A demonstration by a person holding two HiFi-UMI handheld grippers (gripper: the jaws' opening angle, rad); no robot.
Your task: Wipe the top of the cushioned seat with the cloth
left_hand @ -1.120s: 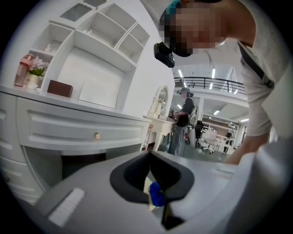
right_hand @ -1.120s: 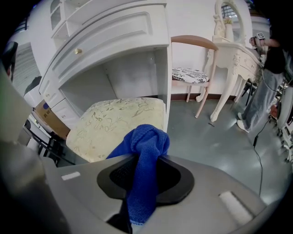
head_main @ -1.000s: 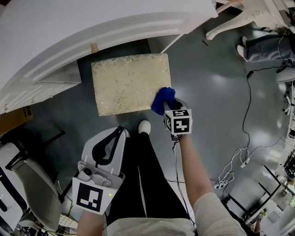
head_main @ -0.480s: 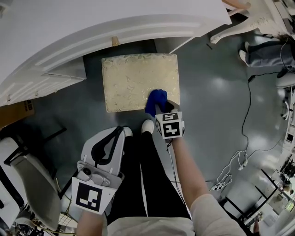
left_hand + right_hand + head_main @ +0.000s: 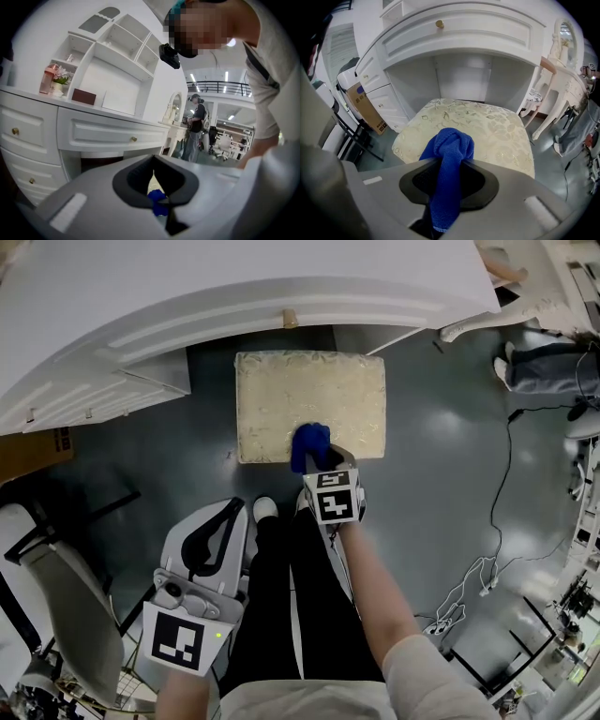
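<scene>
The cream, leaf-patterned cushioned seat (image 5: 309,395) stands under the white dressing table. A bunched blue cloth (image 5: 309,444) rests on the seat's near edge, about midway along it. My right gripper (image 5: 317,459) is shut on that cloth, its marker cube pointing back at me. In the right gripper view the cloth (image 5: 449,154) hangs pinched between the jaws, with the seat (image 5: 497,126) just beyond. My left gripper (image 5: 232,510) is held low by my left leg, away from the seat, shut with nothing in it. Through its jaws the left gripper view shows a sliver of blue cloth (image 5: 157,200).
The white dressing table (image 5: 187,306) with drawers curves over the seat's far side. A cardboard box (image 5: 33,451) and a chair (image 5: 66,615) are at the left. Cables (image 5: 487,568) trail over the grey floor at the right. Another person's legs (image 5: 548,367) are at the far right.
My right gripper has dragged the cloth leftward, from the seat's near right corner to the middle of its near edge. The left gripper has stayed put.
</scene>
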